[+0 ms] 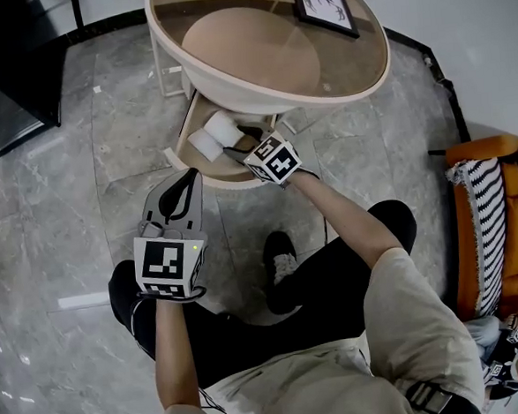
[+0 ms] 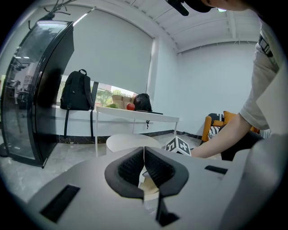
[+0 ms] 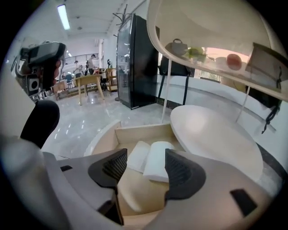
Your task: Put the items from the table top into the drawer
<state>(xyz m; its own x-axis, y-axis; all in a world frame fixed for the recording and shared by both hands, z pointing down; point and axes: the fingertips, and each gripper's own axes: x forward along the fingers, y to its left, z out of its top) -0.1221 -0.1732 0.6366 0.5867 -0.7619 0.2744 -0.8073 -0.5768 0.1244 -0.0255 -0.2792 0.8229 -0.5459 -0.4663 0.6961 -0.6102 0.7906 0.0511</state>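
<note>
Head view.
- Table (image 1: 356,71) sits top centre, with a frame (image 1: 323,2) on its upper right part.
- Drawer (image 1: 185,127) stands open under the table's lower-left edge.
- Two pads (image 1: 220,125) lie in the drawer, side by side.
- Right gripper (image 1: 240,146) is over the drawer, just right of the pads.
- Left gripper (image 1: 189,182) is lower left, before the drawer.
- Chair (image 1: 494,221) at right edge.
- Cabinet (image 1: 7,86) upper left.

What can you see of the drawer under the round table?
The drawer looks like pale wood, with straight inner walls and a curved front. It is pulled open from under the table. Two white pads lie side by side on its floor. The open right tongs hover over it and seem not to touch it.
</note>
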